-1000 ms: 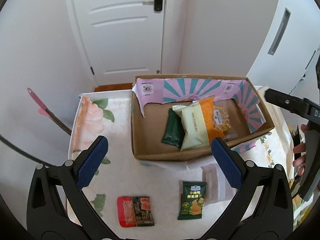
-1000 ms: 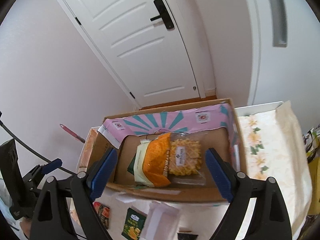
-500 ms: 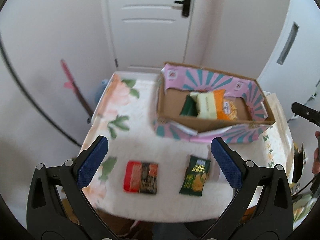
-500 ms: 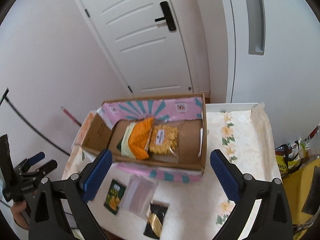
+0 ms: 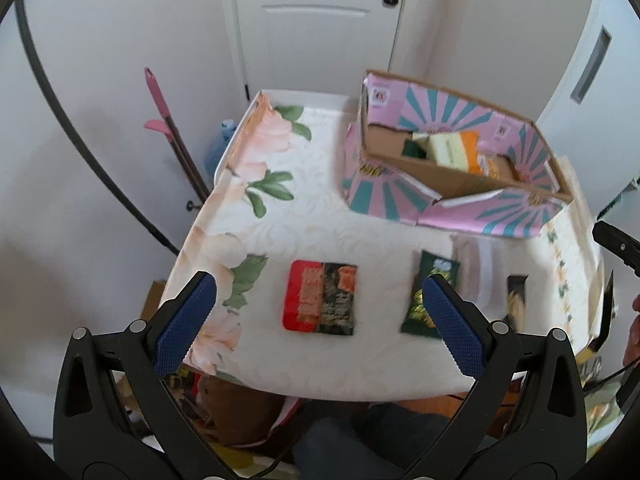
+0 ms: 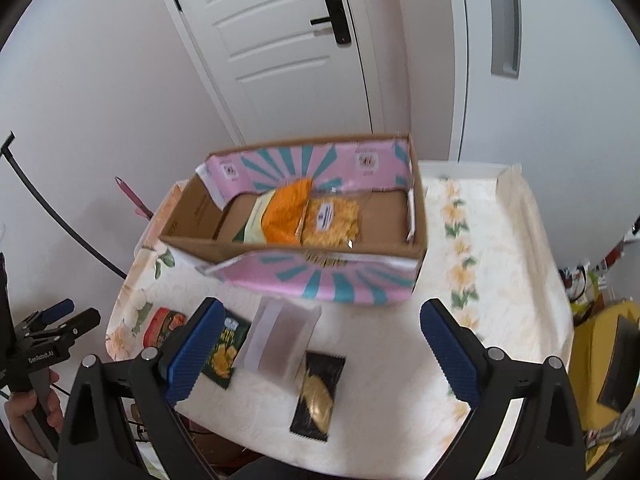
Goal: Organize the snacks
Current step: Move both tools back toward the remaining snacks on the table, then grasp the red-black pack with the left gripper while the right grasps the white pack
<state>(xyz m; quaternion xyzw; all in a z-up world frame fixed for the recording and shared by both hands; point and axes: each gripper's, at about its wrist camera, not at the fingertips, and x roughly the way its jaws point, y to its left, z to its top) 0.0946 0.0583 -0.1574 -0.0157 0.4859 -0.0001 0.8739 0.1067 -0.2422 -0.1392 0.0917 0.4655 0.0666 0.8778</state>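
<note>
A cardboard box (image 5: 460,184) with pink and teal flaps stands at the table's far right and holds several snack bags, among them an orange bag (image 6: 288,212) and a clear yellow bag (image 6: 332,220). Loose on the floral cloth near the front edge lie a red and black packet (image 5: 320,303), a green packet (image 5: 432,296), a translucent pouch (image 6: 280,340) and a black packet (image 6: 320,392). My left gripper (image 5: 320,320) hovers open above the red packet, holding nothing. My right gripper (image 6: 322,348) hangs open and empty over the pouch and the black packet.
A white door (image 6: 288,52) stands behind the table. A pink-handled mop (image 5: 160,108) and a blue bottle (image 5: 224,140) are by the left wall. A yellow bag (image 6: 600,344) sits off the table's right side. A hand (image 6: 24,404) holds the left gripper's handle.
Both grippers have pulled back and up from the box toward the table's front edge, still open. The loose packets now lie below the fingers.
</note>
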